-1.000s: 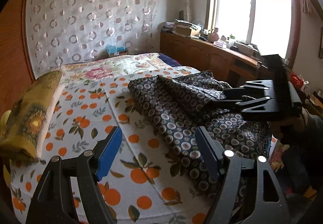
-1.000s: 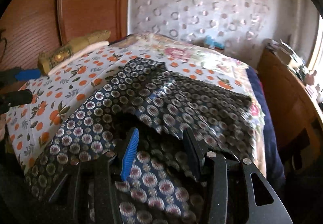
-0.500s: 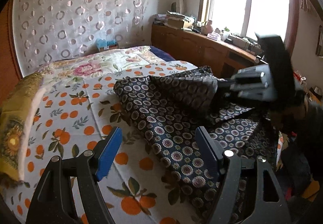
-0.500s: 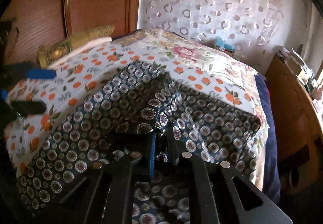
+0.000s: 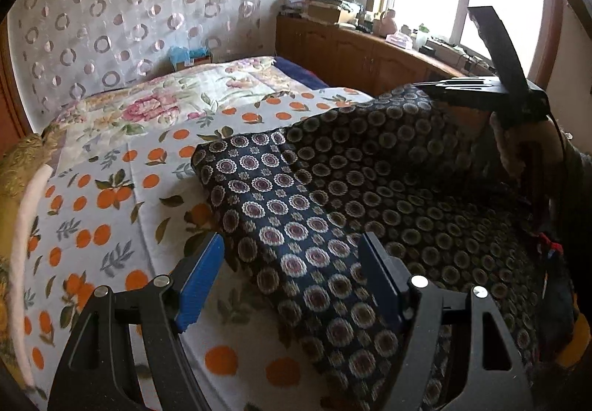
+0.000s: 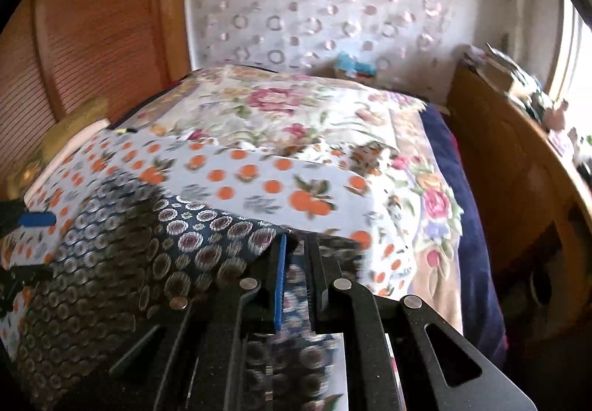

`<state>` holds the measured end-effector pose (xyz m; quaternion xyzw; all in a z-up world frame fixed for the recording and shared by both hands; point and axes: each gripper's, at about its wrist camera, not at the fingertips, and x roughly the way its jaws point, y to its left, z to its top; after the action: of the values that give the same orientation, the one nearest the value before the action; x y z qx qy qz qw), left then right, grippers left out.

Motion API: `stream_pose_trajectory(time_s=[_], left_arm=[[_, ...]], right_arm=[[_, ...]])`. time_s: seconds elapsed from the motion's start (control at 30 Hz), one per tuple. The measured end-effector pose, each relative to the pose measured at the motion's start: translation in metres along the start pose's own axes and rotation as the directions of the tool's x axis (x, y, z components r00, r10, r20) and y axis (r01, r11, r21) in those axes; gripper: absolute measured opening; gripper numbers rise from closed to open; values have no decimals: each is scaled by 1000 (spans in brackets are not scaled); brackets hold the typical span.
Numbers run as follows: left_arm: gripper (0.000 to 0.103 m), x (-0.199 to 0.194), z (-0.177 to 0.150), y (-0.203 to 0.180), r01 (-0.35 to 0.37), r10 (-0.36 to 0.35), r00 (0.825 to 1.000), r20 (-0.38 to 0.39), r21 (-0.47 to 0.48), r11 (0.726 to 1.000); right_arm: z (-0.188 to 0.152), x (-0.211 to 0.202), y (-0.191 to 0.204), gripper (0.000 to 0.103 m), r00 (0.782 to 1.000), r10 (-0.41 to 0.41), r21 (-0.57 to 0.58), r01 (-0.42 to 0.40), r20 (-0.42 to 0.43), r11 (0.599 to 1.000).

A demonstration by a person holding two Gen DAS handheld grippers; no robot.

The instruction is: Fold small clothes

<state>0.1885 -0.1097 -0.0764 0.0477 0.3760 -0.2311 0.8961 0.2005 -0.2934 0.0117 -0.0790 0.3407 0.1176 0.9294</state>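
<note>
Garment (image 6: 207,237) edge pinched in right hand-held gripper (image 6: 296,263), lifted off bed.

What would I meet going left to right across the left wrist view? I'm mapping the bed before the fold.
Yellow pillow → orange-print sheet → dark patterned garment → right gripper, shut on the garment's raised edge.

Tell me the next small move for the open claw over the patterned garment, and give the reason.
Probably lower the left claw onto the dark patterned garment edge beneath it and close. Its blue pads stand apart, gripping nothing, while the right claw is shut on lifted cloth; the fold likely needs a second hold.
</note>
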Motion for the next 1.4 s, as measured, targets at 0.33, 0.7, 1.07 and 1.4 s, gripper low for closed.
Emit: stream_pose_trajectory(time_s=[0.33,0.7,1.07,1.4], left_arm=[[76,26,-2,4,4,-5,997,-76,-11,1000],[87,38,-1,-12,-29,38,990,-139,69,997],[88,16,0,-9,-13,14,997,-79,18,1000],[88,-3,-15,-19,-5,6,998,-63,9,1000]], right_arm=[[-12,5,-35,19,999,-20,94,23,-28,995],[-10,23,-5,55,992,114,55,-111,-55,992],[-3,39,-6,6,982,176,-24,-178,-67,984],[1,13,-10,15,994,-110,-113,109,-3,988]])
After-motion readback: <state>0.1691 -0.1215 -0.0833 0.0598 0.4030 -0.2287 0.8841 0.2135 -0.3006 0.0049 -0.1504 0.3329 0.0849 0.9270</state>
